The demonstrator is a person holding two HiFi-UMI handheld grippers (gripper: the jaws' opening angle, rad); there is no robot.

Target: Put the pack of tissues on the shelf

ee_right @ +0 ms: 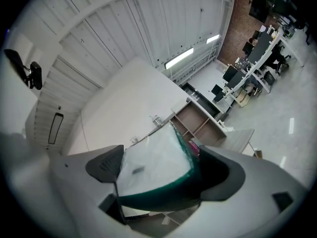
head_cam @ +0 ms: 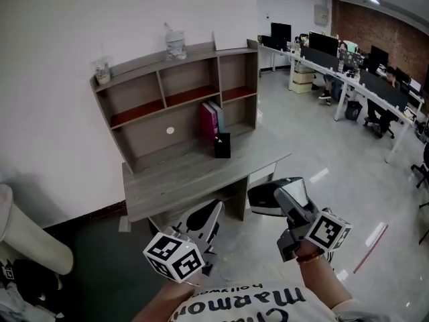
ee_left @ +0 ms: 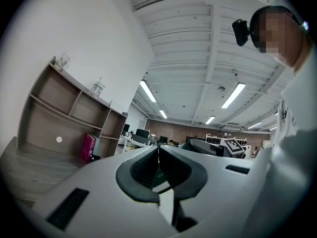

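Your right claw (ee_right: 164,168) holds the pack of tissues (ee_right: 151,160), jaws spread wide with the pads pressing on both its sides. Your left claw (ee_left: 159,168) is closed narrow, with nothing in it. Pickup looks done. The pack is up in the air, well apart from the shelf (head_cam: 175,94), which stands on the surface (head_cam: 201,173) against the wall ahead. Left to do: carry it over, choose a bare compartment, set it in and let go. Several bays look bare; binders (head_cam: 213,121) stand in the lower one. Placing is not yet begun.
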